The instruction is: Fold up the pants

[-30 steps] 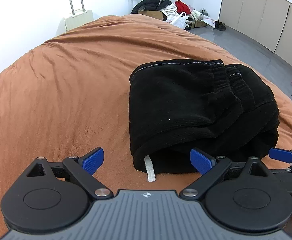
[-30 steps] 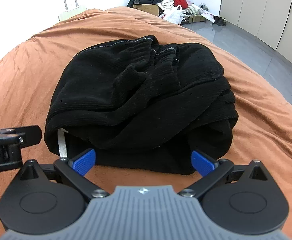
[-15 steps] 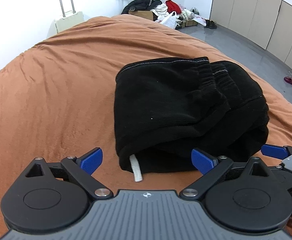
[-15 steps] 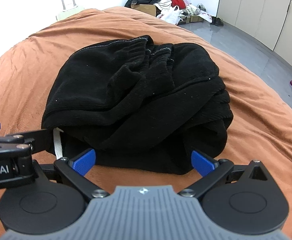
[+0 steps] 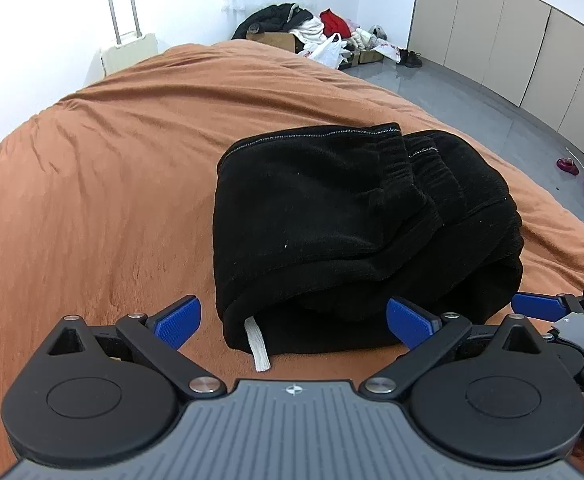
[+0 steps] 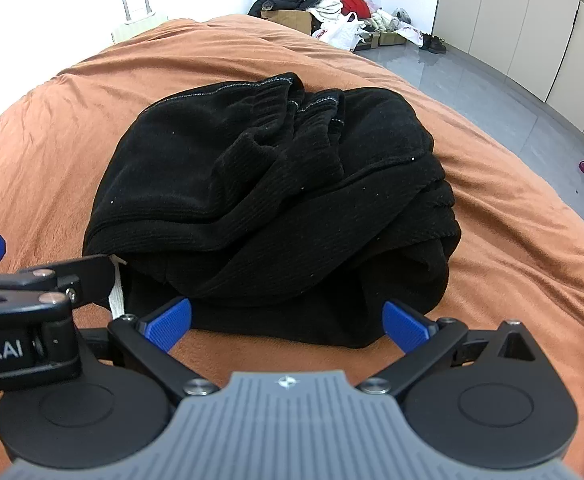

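Note:
Black pants [image 5: 352, 224] lie folded in a thick bundle on the orange-brown bed cover [image 5: 91, 200]; a white drawstring [image 5: 257, 344] hangs out of the near left corner. My left gripper [image 5: 294, 320] is open and empty, just short of the bundle's near edge. In the right wrist view the same pants [image 6: 275, 208] fill the middle. My right gripper [image 6: 287, 322] is open and empty, its fingers astride the near edge. The left gripper's finger [image 6: 71, 276] shows at the left, by the drawstring.
A cream suitcase [image 5: 129, 50] stands past the bed's far end. Piled clothes, bags and boxes [image 5: 312, 38] lie on the grey floor at the far wall. Beige cabinets [image 5: 532, 52] line the right side. Red slippers [image 5: 580, 176] lie on the floor at right.
Both grippers stay open and have shifted only slightly in front of the bundle. The pants have not moved on the bed.

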